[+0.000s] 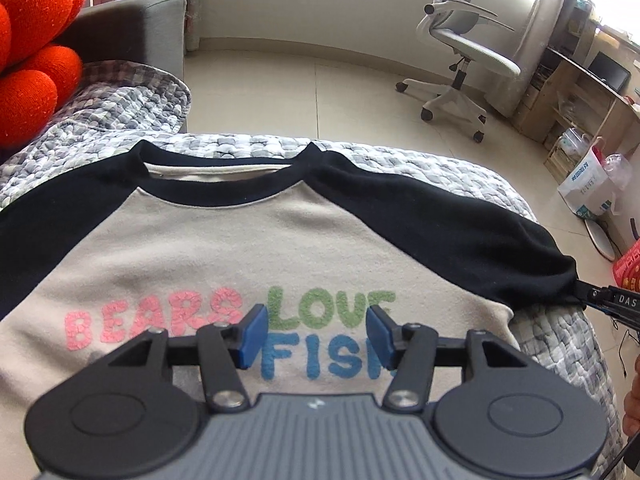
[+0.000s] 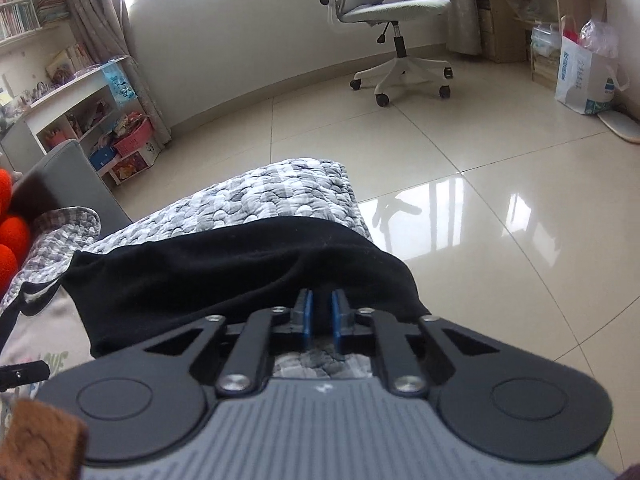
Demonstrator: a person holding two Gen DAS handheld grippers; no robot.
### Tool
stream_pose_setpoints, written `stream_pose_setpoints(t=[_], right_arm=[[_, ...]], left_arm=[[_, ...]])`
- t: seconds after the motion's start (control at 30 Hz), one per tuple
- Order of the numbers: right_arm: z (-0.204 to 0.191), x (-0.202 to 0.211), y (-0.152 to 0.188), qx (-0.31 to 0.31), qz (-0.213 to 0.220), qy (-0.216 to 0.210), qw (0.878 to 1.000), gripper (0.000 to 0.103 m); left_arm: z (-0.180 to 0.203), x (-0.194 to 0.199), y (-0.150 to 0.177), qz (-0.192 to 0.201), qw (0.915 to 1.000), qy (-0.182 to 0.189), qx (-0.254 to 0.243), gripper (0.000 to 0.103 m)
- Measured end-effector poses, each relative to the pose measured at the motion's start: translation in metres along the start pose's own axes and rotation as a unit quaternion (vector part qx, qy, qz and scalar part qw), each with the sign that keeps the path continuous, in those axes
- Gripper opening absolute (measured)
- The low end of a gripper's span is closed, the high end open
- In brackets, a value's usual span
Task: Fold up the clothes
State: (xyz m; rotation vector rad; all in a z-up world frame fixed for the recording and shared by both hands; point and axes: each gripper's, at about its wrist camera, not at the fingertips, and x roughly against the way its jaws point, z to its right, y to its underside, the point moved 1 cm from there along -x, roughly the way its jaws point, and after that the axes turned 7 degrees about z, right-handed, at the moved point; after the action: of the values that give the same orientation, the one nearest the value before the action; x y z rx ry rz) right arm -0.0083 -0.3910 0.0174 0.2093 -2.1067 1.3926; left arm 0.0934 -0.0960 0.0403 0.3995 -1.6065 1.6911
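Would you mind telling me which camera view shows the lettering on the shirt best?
The left wrist view: the lettering reads BEARS LOVE FISH across the shirt, partly hidden by the left gripper. The right wrist view catches only a sliver of green letters at its left edge.

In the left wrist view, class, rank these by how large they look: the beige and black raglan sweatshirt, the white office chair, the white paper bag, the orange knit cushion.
1. Beige and black raglan sweatshirt, by far.
2 and 3. Orange knit cushion and white office chair: too alike to rank; the cushion is nearer and cropped.
4. White paper bag.
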Motion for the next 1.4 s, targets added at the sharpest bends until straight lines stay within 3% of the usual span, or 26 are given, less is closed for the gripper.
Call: stream_pose_setpoints(t=[0.2,0.33,0.43,0.5,0.57,0.63,0.67,0.7,0.83,1.0,1.1,1.27,1.33,1.37,1.4], right_arm=[[0.020,0.018,0.002,-0.042,0.035,0.008,0.998,0.001],[0.026,0.014,0.008,-0.041,0.028,0.023,0.999,0.000],[0.033,0.006,0.013,-0.058,0.005,0.010,0.998,0.001],[0.038,0.011,0.014,-0.078,0.002,-0.015,0.997,0.014],[0.050,0.014,0.013,-0.129,-0.005,-0.030,0.991,0.014],[0.067,0.016,0.016,-0.187,-0.007,-0.028,0.982,0.030],[0.076,0.018,0.017,-0.217,-0.007,-0.027,0.976,0.054],[0.083,0.018,0.019,-0.234,-0.007,-0.024,0.972,0.068],[0.109,0.015,0.024,-0.305,-0.017,-0.020,0.952,0.068],[0.136,-0.020,0.030,-0.442,-0.043,-0.043,0.895,0.068],[0.139,-0.045,0.033,-0.489,-0.067,-0.037,0.869,0.068],[0.143,-0.063,0.023,-0.521,-0.056,-0.033,0.851,0.067],[0.143,-0.066,0.018,-0.526,-0.045,-0.031,0.849,0.045],[0.141,-0.063,0.015,-0.520,-0.032,-0.022,0.854,0.028],[0.139,-0.056,0.011,-0.510,-0.008,-0.013,0.860,0.018]], left_arm=[[-0.001,0.005,0.002,-0.001,1.0000,-0.003,-0.003,0.056],[0.001,0.003,0.005,-0.008,0.9998,-0.007,-0.015,0.057],[0.005,0.004,0.007,-0.010,0.9994,-0.013,-0.032,0.057],[0.005,0.005,0.008,-0.010,0.9994,-0.012,-0.032,0.057],[0.003,0.006,0.008,-0.010,0.9995,-0.011,-0.027,0.057],[0.001,0.007,0.007,-0.010,0.9996,-0.010,-0.023,0.057],[0.001,0.007,0.008,-0.010,0.9996,-0.011,-0.023,0.057],[0.002,0.007,0.008,-0.010,0.9996,-0.012,-0.025,0.057],[0.006,0.006,0.009,-0.010,0.9994,-0.016,-0.029,0.058],[0.009,0.005,0.009,-0.009,0.9994,-0.017,-0.028,0.059],[0.011,0.004,0.009,-0.008,0.9992,-0.019,-0.033,0.059],[0.009,0.002,0.007,-0.007,0.9995,-0.015,-0.027,0.059],[0.008,0.001,0.006,-0.006,0.9996,-0.014,-0.025,0.059],[0.008,0.001,0.006,-0.006,0.9996,-0.014,-0.024,0.059],[0.008,0.000,0.006,-0.006,0.9996,-0.014,-0.024,0.059]])
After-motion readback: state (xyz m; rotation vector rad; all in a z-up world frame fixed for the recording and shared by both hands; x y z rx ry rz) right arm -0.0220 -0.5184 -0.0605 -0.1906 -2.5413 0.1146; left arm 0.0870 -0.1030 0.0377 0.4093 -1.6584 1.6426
